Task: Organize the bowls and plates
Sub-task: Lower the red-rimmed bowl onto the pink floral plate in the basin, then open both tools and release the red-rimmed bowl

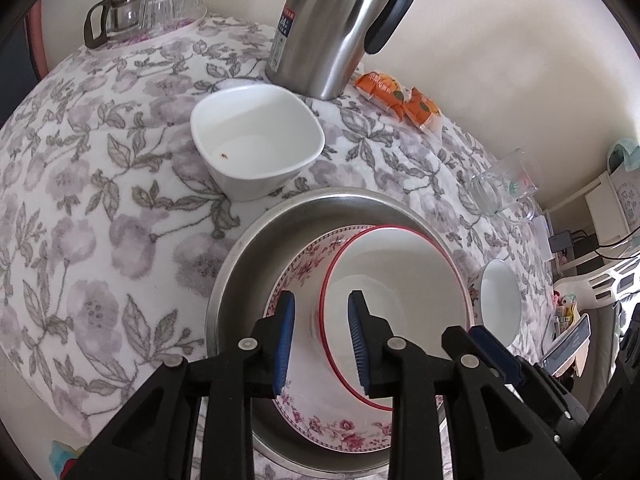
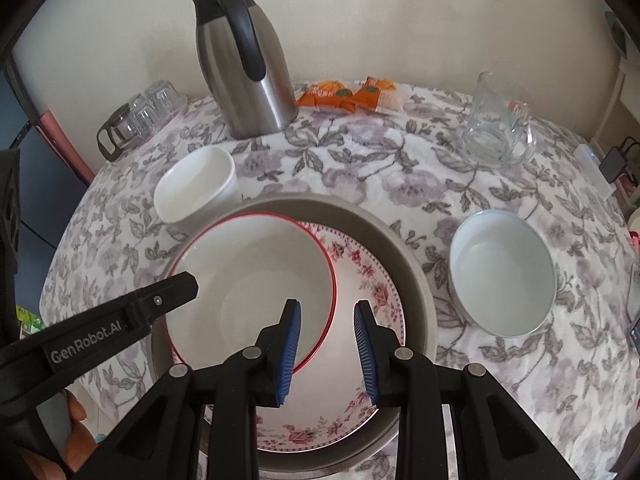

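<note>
A red-rimmed white bowl (image 1: 400, 272) (image 2: 256, 264) sits on a floral plate (image 1: 340, 428) (image 2: 372, 280) inside a steel basin (image 1: 236, 248) (image 2: 420, 280). My left gripper (image 1: 322, 340) is open astride the bowl's left rim, and neither pad touches it. One of its fingers (image 2: 172, 292) shows in the right wrist view. My right gripper (image 2: 328, 344) is open astride the bowl's right rim, with the rim close to its left pad. A square white bowl (image 1: 256, 136) (image 2: 196, 188) stands beyond the basin. A round white bowl (image 2: 504, 272) (image 1: 500, 300) stands to its right.
On the floral tablecloth (image 2: 360, 168) a steel thermos jug (image 2: 248, 64) stands at the back, orange packets (image 2: 348, 96) beside it. A glass mug (image 2: 496, 132) is at the back right. Upturned glasses and a glass pot (image 1: 132, 12) sit at the back left. A hand (image 2: 72, 440) holds the left gripper.
</note>
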Demonstrator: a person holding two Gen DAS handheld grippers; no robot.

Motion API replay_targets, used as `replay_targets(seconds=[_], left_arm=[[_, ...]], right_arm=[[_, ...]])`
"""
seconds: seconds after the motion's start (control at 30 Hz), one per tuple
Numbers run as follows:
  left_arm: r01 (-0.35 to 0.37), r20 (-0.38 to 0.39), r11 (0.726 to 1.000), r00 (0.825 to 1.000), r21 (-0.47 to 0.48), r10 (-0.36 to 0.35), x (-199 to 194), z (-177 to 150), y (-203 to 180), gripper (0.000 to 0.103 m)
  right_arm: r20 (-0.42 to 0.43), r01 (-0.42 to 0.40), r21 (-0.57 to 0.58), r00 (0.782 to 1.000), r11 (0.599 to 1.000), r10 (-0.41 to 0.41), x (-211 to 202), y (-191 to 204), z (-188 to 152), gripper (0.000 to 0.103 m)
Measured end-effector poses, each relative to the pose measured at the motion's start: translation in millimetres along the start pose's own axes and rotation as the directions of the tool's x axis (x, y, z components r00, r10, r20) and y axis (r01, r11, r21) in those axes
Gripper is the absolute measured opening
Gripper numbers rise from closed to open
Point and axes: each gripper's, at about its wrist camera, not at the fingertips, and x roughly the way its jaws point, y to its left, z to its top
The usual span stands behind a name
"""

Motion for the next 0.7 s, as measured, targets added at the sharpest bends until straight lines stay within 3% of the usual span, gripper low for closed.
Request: replay_targets(seconds=[0.2,0.27,0.37,0.5,0.6,0.67,0.7], left_arm=[[-0.037,0.065,0.999,0.997,0.024,0.035,-20,1,-3,0.031],[-0.060,0.094,0.998,0.994,0.028,0.057,-27,2,-2,0.043],[-0.093,0.123,0.995,0.988,0.019,0.090,-34,3,1,0.049],[-0.151,0.134,0.988,0.979,-0.009,0.151,-38,4,9,0.051],[-0.175,0.136,0.984,0.975,-0.038,0.179,-40,4,15,0.053],[-0.191,0.138,0.980,0.971,-0.055,0.197,-40,5,19,0.072],[-0.203,0.141,0.977,0.968,-0.061,0.210,-41,5,22,0.075]], right_arm=[[0.057,0.010,0.005,0.998,1.000,-0.011,-22,-1,6,0.030],[0.077,0.021,0.008,0.997,1.000,-0.022,-29,-1,8,0.031],[0.099,0.039,0.019,0.994,0.999,-0.041,-39,-2,10,0.032],[0.118,0.066,0.039,0.990,0.997,-0.071,-49,-5,11,0.047],[0.121,0.076,0.048,0.989,0.996,-0.081,-51,-8,12,0.052],[0.112,0.082,0.066,0.990,0.994,-0.089,-49,-13,12,0.054],[0.108,0.085,0.075,0.990,0.993,-0.093,-49,-16,11,0.054]])
